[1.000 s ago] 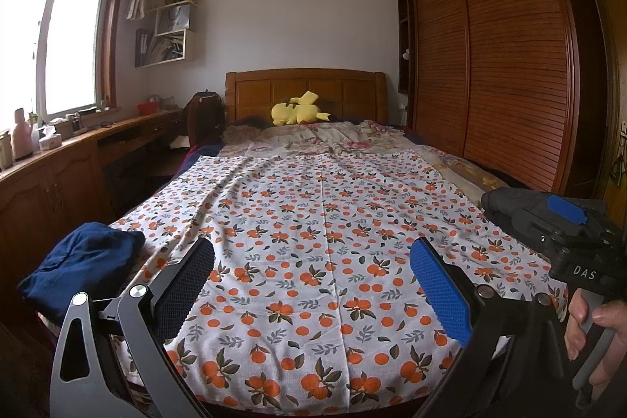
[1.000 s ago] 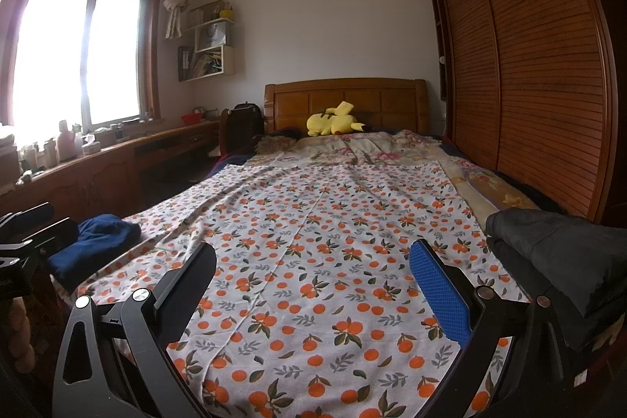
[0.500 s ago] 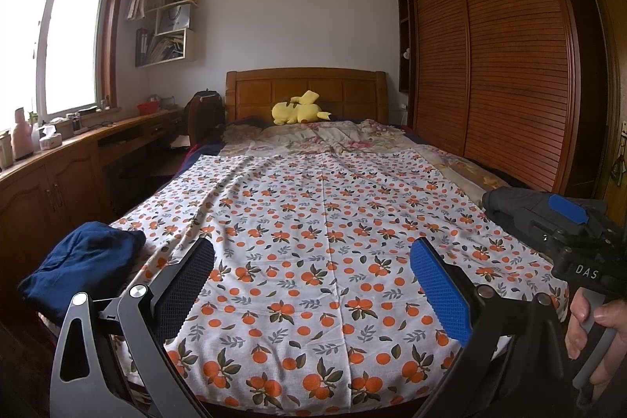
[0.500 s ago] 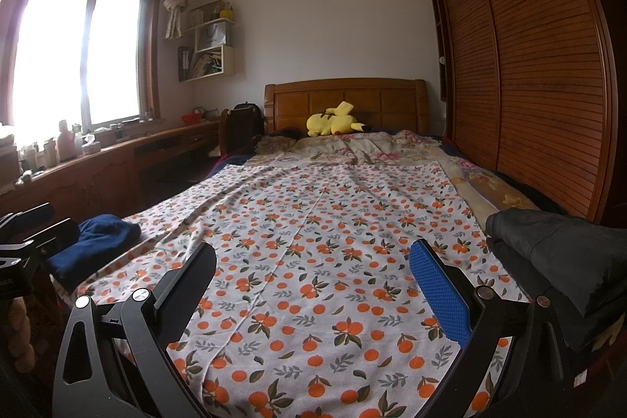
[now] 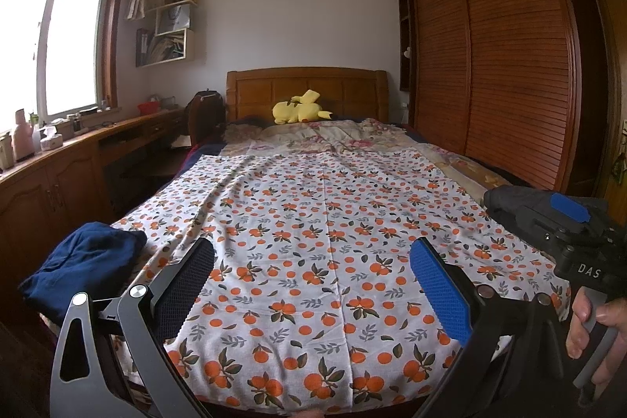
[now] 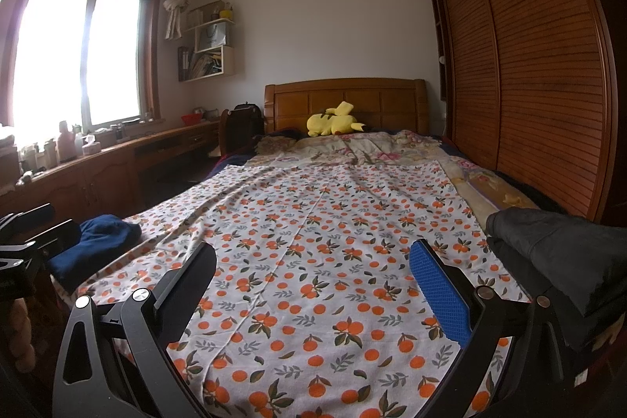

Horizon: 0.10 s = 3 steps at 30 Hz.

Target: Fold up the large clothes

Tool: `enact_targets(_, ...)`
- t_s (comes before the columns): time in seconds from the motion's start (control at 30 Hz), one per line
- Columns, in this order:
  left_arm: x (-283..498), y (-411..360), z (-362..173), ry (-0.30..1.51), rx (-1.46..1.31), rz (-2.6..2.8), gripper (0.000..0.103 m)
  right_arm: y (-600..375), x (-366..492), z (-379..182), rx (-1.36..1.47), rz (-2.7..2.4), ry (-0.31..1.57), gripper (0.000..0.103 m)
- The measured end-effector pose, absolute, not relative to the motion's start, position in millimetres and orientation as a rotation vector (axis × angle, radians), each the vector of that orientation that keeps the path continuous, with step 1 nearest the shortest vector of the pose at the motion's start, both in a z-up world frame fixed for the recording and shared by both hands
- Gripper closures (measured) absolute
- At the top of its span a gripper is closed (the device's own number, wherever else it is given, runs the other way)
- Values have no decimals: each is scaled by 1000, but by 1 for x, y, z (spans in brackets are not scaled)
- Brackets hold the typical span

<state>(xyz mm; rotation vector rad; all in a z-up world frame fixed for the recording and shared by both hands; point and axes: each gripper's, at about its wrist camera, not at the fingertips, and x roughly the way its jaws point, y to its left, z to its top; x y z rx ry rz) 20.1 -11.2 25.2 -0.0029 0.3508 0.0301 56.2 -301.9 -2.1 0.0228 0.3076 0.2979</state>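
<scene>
Both tongs are hovering spread and empty over the foot of the bed.

The left tongs [image 5: 313, 285] and right tongs [image 6: 313, 281] are gaping wide, gripping nothing, above the near edge of the orange-print sheet [image 5: 333, 222]. A navy garment [image 5: 82, 265] is lying just left of the left tongs; a dark grey garment [image 6: 560, 253] is sitting just right of the right tongs. Far beyond, a yellow plush [image 6: 333, 122] is resting against the headboard [image 6: 345, 96].
</scene>
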Motion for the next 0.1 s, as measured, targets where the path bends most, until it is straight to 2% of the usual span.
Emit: enact_targets(0.1,19,-8,25,349,-4,28,2,-303,56,-3,23,295,308,8)
